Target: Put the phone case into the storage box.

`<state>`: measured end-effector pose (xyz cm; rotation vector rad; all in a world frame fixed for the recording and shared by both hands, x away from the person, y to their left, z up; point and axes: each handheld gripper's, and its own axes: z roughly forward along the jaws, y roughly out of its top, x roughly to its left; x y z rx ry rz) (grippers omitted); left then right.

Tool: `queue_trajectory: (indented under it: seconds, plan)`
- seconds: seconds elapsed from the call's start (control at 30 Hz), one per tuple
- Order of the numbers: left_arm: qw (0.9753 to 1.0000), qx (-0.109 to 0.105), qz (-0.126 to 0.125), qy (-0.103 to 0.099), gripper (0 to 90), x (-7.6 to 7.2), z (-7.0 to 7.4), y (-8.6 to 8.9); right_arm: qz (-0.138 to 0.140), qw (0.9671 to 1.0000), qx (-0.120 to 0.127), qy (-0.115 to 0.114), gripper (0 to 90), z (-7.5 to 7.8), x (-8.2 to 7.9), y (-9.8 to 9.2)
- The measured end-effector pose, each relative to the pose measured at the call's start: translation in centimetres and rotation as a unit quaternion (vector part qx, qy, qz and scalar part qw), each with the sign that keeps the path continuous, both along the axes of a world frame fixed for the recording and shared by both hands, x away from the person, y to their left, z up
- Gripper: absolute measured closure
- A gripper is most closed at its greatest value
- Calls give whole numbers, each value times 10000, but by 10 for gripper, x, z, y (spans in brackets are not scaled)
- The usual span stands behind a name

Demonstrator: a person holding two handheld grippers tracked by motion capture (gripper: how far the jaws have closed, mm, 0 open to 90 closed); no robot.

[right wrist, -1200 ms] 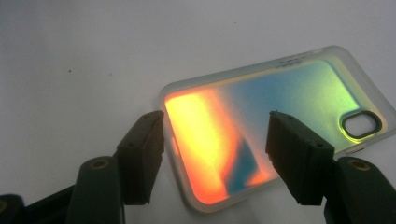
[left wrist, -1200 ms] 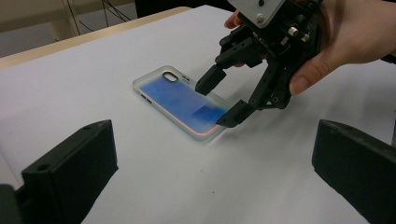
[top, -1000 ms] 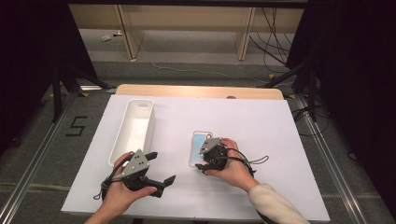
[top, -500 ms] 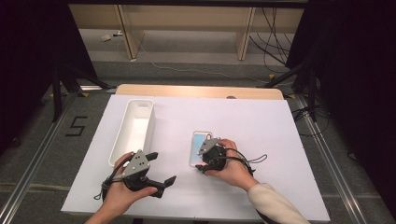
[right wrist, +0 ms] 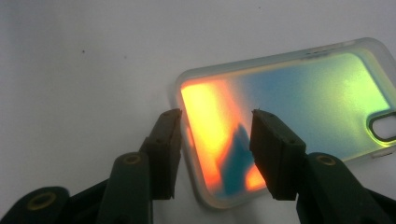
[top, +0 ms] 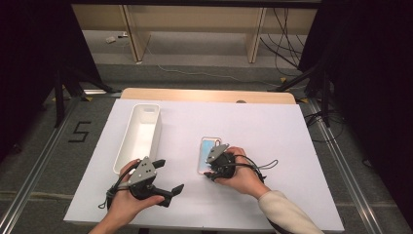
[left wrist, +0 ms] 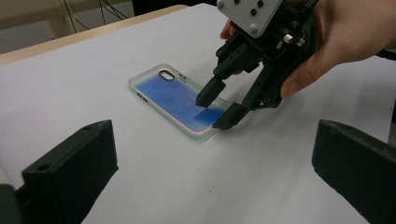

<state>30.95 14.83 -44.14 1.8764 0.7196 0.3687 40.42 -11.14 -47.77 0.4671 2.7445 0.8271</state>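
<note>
the right tool (right wrist: 215, 116) is parted astride the near rim of the phone case (right wrist: 289, 93), so closing comes next, while the left tool (top: 163, 176) waits released

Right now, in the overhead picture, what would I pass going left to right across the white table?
Long white plastic bin → black left gripper with its grey plate → iridescent blue phone case, its near end overlapped by the black right gripper.
</note>
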Motion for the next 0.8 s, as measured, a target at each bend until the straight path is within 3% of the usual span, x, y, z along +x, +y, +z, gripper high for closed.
queue_trajectory:
  seconds: [0.8]
  plan:
    - [10000,-16,-11,13,0,0,0,0,226,9987,-438,145,643,7,1,5]
